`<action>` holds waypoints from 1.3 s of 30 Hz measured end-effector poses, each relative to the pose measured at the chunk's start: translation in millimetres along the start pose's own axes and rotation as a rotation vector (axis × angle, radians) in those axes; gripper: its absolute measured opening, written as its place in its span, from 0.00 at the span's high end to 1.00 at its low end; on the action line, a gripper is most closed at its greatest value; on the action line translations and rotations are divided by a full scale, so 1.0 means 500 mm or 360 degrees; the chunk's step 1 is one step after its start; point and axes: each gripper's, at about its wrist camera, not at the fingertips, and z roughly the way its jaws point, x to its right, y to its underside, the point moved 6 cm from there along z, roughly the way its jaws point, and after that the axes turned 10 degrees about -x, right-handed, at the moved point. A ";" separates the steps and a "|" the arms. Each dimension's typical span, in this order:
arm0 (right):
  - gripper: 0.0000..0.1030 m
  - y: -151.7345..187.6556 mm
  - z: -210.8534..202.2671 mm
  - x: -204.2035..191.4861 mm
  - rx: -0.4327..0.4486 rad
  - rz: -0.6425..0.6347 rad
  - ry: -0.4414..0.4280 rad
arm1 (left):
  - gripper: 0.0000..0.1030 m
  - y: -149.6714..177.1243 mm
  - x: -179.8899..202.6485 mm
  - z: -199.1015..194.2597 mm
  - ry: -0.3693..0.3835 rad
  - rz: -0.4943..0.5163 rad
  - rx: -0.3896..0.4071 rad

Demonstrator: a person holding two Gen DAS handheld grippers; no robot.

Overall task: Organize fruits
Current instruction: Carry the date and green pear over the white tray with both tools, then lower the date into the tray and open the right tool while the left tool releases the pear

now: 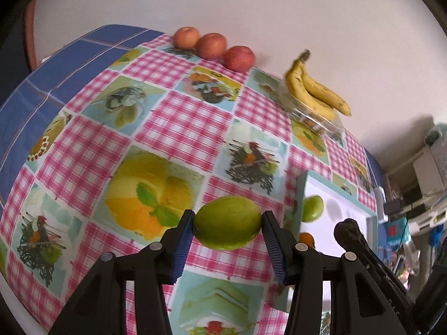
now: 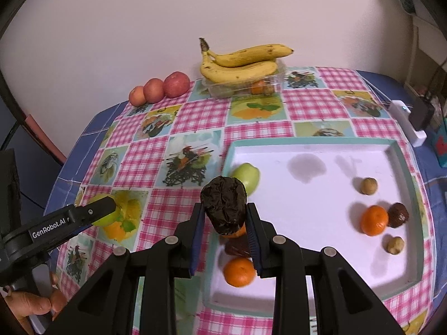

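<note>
I have a green fruit (image 1: 227, 222) pinched between the blue pads of my left gripper (image 1: 227, 224), low centre of the left wrist view, lifted clear of the checked tablecloth (image 1: 178, 122). My right gripper (image 2: 225, 219) is closed on a dark, wrinkled fruit (image 2: 224, 203), centre of the right wrist view, held above the near left corner of the white tray (image 2: 402, 167).

In the tray a second green fruit (image 2: 246, 177) lies against the left wall, one orange (image 2: 239, 272) sits at the lower left, and another orange (image 2: 375, 220) lies at the right, touching a dark brown fruit (image 2: 398, 215), with two small tan fruits (image 2: 368, 186) above and below them. A further dark piece lies under my right gripper; I cannot tell what it is.

My judgement: the step in hand is bringing both held fruits to their like kinds. I would carry the green one over the tray's left rim and lower it just beside its twin before opening, so it does not roll. The dark one should be set down gently, as its skin looks soft.

Upper centre, bananas (image 2: 240, 61) rest on a clear container (image 2: 275, 79); three red apples (image 2: 157, 88) line the table's far edge, upper left.
</note>
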 end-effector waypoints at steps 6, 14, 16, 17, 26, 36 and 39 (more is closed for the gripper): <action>0.70 0.014 -0.003 0.057 -0.0035 0.0075 0.0067 | 0.50 0.021 0.054 0.011 -0.0011 0.0110 -0.0024; 0.70 0.029 -0.019 0.193 -0.0049 0.0301 0.0180 | 0.50 0.075 0.174 0.043 -0.0029 0.0409 -0.0101; 0.70 0.034 -0.028 0.225 -0.0042 0.0364 0.0189 | 0.50 0.094 0.205 0.053 -0.0019 0.0482 -0.0135; 0.70 0.036 -0.032 0.237 -0.0039 0.0390 0.0186 | 0.50 0.101 0.215 0.056 -0.0019 0.0507 -0.0145; 0.70 0.052 -0.060 0.310 -0.0015 0.0545 0.0193 | 0.50 0.174 0.305 0.088 -0.0007 0.0758 -0.0267; 0.70 0.067 -0.035 0.299 -0.0110 0.0500 0.0207 | 0.50 0.226 0.320 0.132 -0.0024 0.0853 -0.0427; 0.70 0.078 -0.015 0.296 -0.0172 0.0478 0.0221 | 0.50 0.233 0.316 0.146 -0.0054 0.0864 -0.0455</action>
